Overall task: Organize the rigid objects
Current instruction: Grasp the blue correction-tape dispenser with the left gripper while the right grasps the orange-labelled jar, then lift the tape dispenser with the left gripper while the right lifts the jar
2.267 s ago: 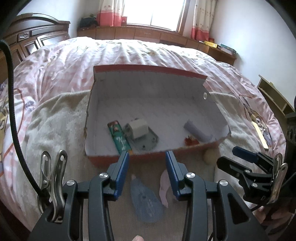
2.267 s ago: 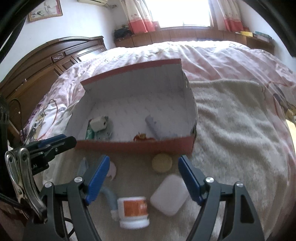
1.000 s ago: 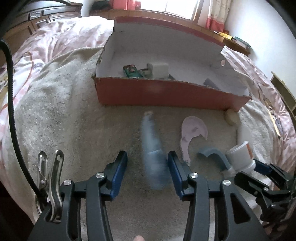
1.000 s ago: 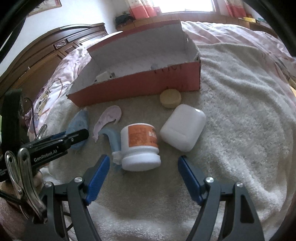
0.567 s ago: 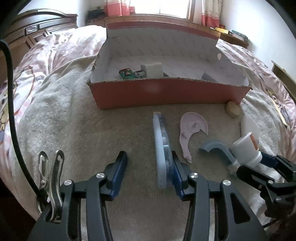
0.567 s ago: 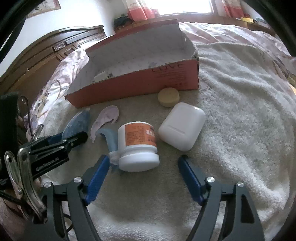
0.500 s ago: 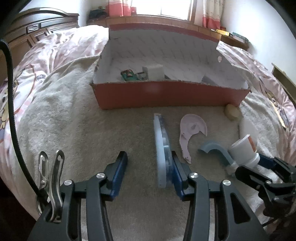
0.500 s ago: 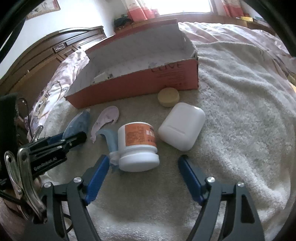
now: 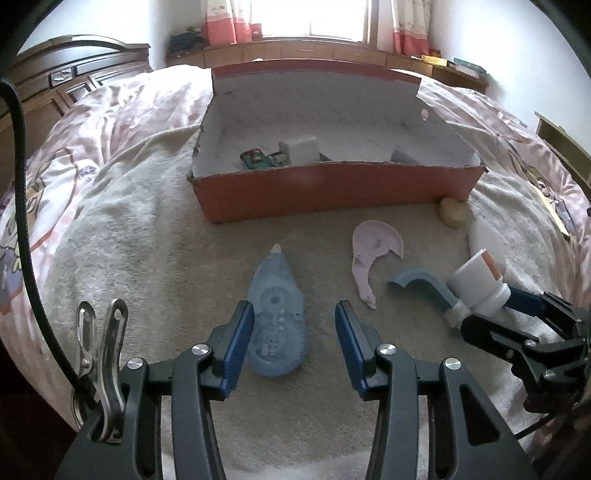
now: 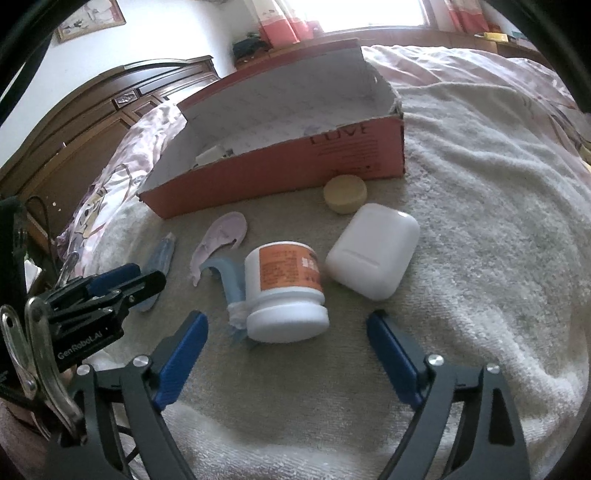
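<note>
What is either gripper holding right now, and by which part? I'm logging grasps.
Nothing. The left gripper stands open over the blue correction tape; the right gripper is opening before the white jar.

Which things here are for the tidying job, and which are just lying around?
For tidying:
- red box
- blue correction tape
- white jar
- white case
- yellow puck
- pink piece
- blue hook

Just there:
- towel
- pink bedspread
- curtains
</note>
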A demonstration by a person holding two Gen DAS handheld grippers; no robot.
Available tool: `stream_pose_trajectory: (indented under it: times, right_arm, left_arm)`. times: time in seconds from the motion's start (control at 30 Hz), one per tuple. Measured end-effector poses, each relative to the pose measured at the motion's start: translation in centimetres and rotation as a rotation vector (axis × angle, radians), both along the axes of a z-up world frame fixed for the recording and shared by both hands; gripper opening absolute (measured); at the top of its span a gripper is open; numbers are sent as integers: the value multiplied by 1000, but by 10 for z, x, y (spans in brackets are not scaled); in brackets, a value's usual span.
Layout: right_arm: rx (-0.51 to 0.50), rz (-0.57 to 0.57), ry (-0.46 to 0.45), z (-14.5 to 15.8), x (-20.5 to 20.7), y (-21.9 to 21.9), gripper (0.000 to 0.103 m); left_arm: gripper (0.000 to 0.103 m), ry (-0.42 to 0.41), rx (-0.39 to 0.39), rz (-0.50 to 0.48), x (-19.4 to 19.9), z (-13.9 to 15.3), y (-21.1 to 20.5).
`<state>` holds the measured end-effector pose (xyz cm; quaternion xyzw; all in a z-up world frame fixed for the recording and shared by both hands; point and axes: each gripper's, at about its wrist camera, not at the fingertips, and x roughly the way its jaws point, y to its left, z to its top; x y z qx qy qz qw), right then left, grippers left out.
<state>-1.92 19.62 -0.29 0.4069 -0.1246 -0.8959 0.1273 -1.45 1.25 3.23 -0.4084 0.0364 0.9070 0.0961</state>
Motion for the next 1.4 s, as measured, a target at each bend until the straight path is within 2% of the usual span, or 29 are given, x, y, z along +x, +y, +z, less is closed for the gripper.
stream_pose_trajectory:
  times: [0.17,0.23,0.27,0.3,0.5,0.77,0.83,1.07,1.27,1.4]
  right_arm:
    - [-19,-4,11,0,2,3,91]
    - [-19,-13,11,1,3,3,88]
    - [-13,-18,9,1,4,3,87]
    - [-6,-24,10,2,4,3,83]
    - [-25,-38,6,5,-1,5,62]
    - [12,-13,12,5,-8,-6,51]
    - [20,-12,24,7,-6,-6,43]
    - [-2,-22,30,8,-2,2,43]
    - [-28,4,78,18,6,2,43]
    - [-48,27,115,27,10,1,43]
  left_arm:
    - [47,5,-43,32,-3,-7,-3]
    - [47,-43,-4,48,-8,-16,-11]
    - [47,-31,31,54,-7,-17,-15]
    - [47,-32,46,52,-7,-17,-18]
    - [47,-9,26,36,-7,-20,-15]
    - [46,-9,44,29,-8,-19,-18]
    - [41,-7,49,31,-7,-18,-19]
    - [41,-14,106,27,-3,-10,-24]
    - [41,29,116,9,5,8,-23]
    - [41,34,165,-2,5,20,-27]
